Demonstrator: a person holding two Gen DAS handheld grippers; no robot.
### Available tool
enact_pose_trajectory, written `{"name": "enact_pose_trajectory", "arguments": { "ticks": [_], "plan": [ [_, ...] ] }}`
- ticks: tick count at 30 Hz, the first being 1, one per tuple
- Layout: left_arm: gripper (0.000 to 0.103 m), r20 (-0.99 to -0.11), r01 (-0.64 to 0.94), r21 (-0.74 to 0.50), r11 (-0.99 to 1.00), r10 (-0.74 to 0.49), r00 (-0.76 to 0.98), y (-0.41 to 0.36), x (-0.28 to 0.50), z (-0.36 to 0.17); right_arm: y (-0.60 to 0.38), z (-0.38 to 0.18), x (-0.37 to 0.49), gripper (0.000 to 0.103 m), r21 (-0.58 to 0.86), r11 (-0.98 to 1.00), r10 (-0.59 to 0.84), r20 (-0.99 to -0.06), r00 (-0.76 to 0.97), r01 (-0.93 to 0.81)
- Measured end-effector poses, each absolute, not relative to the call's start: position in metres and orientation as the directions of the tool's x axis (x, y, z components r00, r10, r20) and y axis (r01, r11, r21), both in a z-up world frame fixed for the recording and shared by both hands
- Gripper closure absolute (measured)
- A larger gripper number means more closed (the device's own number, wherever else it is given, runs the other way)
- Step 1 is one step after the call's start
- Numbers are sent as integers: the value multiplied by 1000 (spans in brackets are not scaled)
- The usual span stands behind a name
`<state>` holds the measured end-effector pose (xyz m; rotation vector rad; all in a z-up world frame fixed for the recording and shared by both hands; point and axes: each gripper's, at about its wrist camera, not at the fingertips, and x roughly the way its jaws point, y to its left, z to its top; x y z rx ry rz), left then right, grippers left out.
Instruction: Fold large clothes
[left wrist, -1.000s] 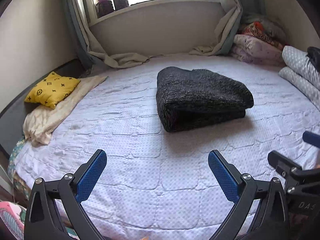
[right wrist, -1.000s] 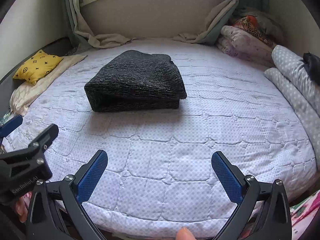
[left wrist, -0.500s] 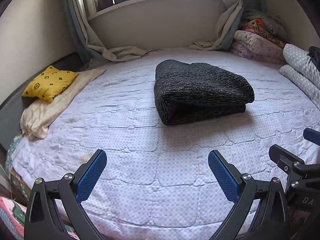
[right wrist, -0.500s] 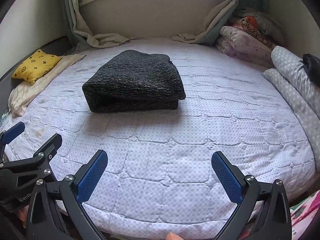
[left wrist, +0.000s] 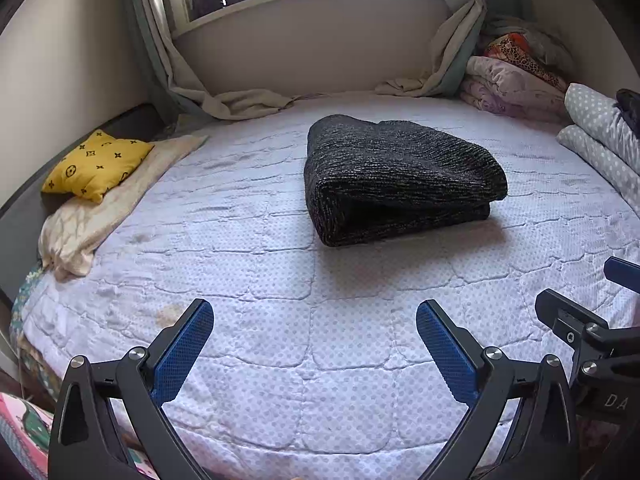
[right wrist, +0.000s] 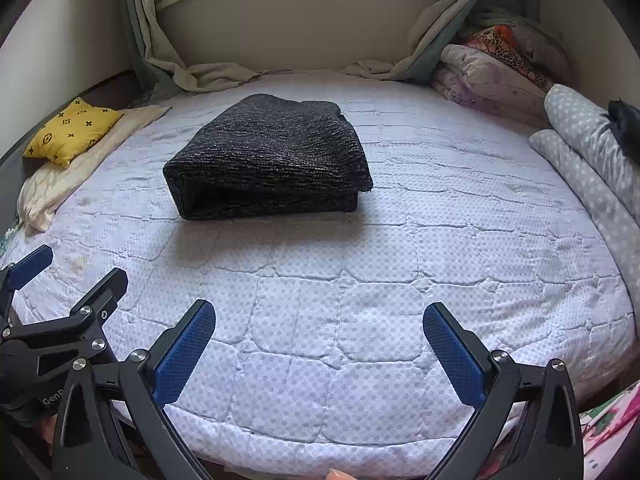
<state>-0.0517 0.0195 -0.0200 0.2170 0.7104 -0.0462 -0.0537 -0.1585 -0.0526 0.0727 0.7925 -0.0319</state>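
A dark grey knitted garment (left wrist: 396, 178) (right wrist: 272, 160) lies folded into a thick rectangular bundle in the middle of the bed (left wrist: 280, 288) (right wrist: 360, 280). My left gripper (left wrist: 314, 320) hovers open over the bed's near edge, well short of the bundle, its blue pads holding nothing. My right gripper (right wrist: 318, 322) is open too, at the same near edge, nothing between its fingers. Each gripper appears at the side of the other's view: the right one (left wrist: 592, 320) and the left one (right wrist: 52, 292).
A yellow patterned cushion (left wrist: 98, 164) rests on a cream cloth (left wrist: 104, 212) at the left edge. Folded bedding and dotted pillows (right wrist: 592, 148) are piled on the right. Curtain hems (left wrist: 240, 102) drape onto the bed under the window sill.
Both grippers have drawn back towards the near edge of the bed, so the folded bundle sits farther away in both views. Both stayed open.
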Motion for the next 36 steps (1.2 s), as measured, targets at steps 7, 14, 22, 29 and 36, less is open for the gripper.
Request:
{"name": "enact_pose_trajectory", "arguments": {
  "ticks": [7,14,22,29,36],
  "plan": [
    [0,-652,118,180,977,29,758,20,-51,-20,-159,-54,-53,0,54,997,2,-720,694,53],
    [0,-651,115,183,976,32,758,19,-52,-20,-158,-55,-53,0,54,997,4,-720,694,50],
    [0,-649,114,186,976,35,760,19,-52,-20,-157,-55,-52,0,54,997,4,-721,693,51],
    [0,-647,114,189,975,36,761,19,-52,-19,-157,-55,-52,0,55,997,5,-722,692,50],
    [0,-649,115,187,976,35,760,19,-52,-19,-156,-57,-52,0,54,997,5,-725,689,49]
  ]
}}
